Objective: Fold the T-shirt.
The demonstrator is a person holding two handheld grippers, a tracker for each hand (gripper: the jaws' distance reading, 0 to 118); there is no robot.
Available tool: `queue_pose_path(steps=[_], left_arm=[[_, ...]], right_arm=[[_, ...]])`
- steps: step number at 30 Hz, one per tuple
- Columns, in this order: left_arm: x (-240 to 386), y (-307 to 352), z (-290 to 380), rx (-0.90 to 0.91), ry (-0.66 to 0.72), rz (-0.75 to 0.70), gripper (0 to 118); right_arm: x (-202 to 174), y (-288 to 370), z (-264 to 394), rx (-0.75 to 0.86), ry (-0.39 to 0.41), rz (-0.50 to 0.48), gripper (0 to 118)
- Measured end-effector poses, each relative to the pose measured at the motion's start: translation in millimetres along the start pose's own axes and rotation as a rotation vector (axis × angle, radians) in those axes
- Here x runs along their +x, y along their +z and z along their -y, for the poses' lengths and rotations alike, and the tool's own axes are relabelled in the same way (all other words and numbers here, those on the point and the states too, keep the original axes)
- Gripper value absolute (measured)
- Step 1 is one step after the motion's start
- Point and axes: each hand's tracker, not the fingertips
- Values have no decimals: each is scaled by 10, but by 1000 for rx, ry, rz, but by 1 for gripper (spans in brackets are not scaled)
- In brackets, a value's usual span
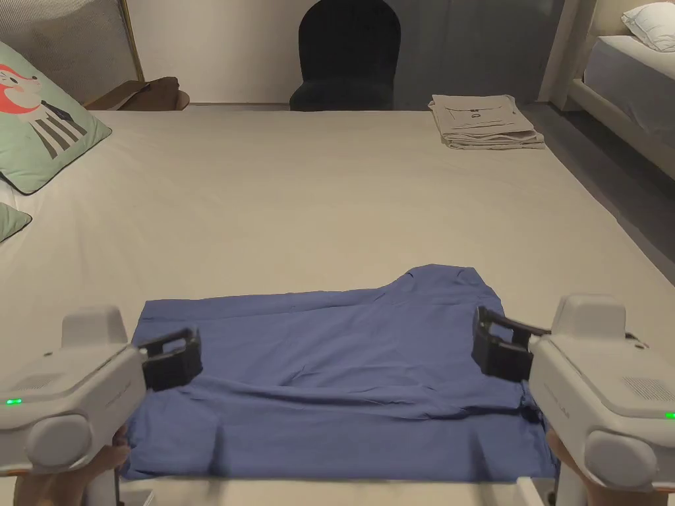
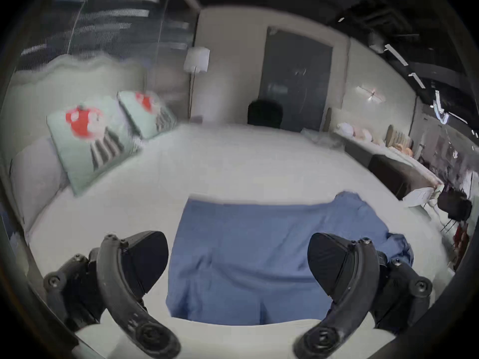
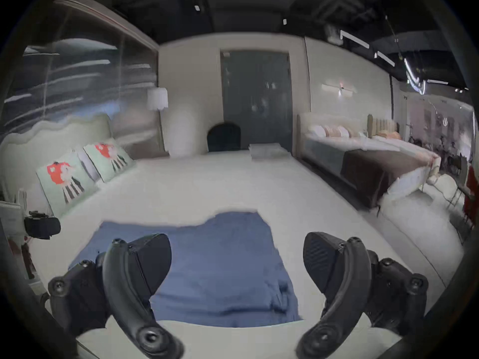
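Note:
A blue T-shirt (image 1: 336,369) lies flat and partly folded on the near end of a white bed (image 1: 316,191), with a bump of cloth at its far right corner. The left gripper (image 1: 173,359) hovers over the shirt's left edge, jaws wide apart and empty. The right gripper (image 1: 498,342) hovers at the shirt's right edge, also open and empty. In the left gripper view the T-shirt (image 2: 248,256) spreads between the open left gripper (image 2: 238,261) jaws. In the right gripper view the T-shirt (image 3: 215,266) lies below the open right gripper (image 3: 237,261).
A stack of folded pale garments (image 1: 484,122) sits at the bed's far right corner. Green printed pillows (image 1: 39,125) lean at the left. A dark chair (image 1: 348,56) stands past the bed's far end. Another bed (image 1: 626,72) is to the right across a floor gap.

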Motion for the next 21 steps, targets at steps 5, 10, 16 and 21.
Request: queue_pose_path(steps=[5, 10, 16, 21], left_arm=[[319, 53, -198, 201, -87, -33, 107], [437, 37, -157, 290, -113, -45, 63], [393, -77, -137, 278, -82, -30, 0], [263, -302, -168, 225, -63, -38, 0]], right_arm=[[-253, -15, -190, 135, 75, 22, 105], [-373, -30, -222, 168, 95, 27, 56], [-359, -141, -199, 155, 96, 35, 0], [-344, -248, -210, 149, 115, 35, 0]])
